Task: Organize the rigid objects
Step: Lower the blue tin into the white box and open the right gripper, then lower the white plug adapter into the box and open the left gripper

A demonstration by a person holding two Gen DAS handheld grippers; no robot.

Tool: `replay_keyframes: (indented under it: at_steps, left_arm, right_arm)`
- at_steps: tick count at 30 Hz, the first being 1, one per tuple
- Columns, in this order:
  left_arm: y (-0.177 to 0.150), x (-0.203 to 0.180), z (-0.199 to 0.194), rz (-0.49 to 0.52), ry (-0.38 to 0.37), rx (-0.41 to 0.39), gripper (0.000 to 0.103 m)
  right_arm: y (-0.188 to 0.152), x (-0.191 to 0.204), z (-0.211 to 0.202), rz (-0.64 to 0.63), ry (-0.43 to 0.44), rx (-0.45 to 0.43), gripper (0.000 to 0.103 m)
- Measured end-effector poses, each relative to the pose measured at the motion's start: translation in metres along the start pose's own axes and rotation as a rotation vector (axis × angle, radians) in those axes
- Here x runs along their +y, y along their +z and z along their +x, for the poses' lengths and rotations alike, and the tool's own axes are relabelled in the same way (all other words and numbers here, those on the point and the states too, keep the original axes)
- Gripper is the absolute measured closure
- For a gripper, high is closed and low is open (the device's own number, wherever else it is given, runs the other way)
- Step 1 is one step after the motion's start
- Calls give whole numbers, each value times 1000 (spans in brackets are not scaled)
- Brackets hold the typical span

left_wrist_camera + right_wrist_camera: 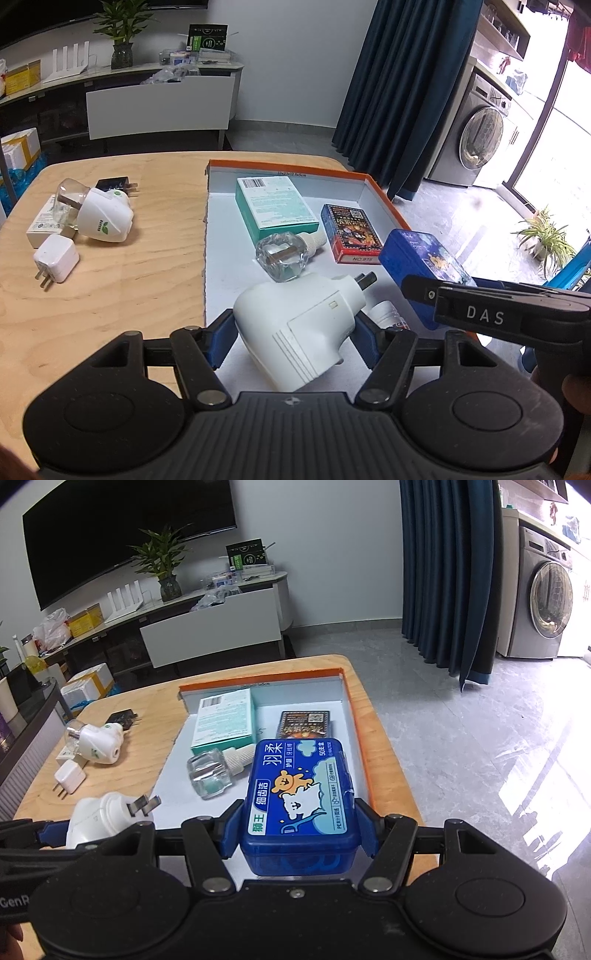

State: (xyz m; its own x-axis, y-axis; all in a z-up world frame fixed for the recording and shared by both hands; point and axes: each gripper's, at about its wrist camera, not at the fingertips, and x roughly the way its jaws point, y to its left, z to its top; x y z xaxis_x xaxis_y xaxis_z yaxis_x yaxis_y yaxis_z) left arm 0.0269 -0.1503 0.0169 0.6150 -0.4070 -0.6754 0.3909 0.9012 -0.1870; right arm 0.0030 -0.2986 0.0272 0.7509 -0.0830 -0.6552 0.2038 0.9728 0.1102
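My left gripper [295, 341] is shut on a white plug-in heater [303, 332], held over the near part of the orange-rimmed tray [384, 199]; the heater also shows in the right wrist view [99, 819]. My right gripper [299, 830] is shut on a blue floss-pick box [301, 801], which also shows in the left wrist view [421, 266], above the tray's [354, 716] near right side. In the tray lie a teal box [275, 206], a clear glass bottle [282, 256], a card pack [351, 232] and a small white bottle [388, 314], partly hidden.
On the wooden table [147, 266] left of the tray lie a second white heater with its bottle [103, 214], a white charger [55, 262], a black adapter [114, 184] and a flat white box [42, 221]. A TV stand, curtain and washing machine stand beyond.
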Motion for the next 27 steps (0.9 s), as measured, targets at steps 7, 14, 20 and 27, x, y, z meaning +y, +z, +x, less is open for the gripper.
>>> replay_keyframes:
  at_steps: [7, 14, 20, 27]
  left_arm:
    - [1, -5, 10, 19, -8, 10, 36]
    - [0, -16, 17, 52, -28, 29, 34]
    - [-2, -14, 6, 50, -12, 3, 14]
    - [2, 8, -17, -9, 34, -25, 14]
  right_arm:
    - [2, -10, -4, 8, -40, -29, 25]
    - [3, -17, -21, 31, -61, -61, 24]
    - [6, -11, -36, 15, -62, -87, 23]
    - [9, 7, -52, -13, -37, -118, 23]
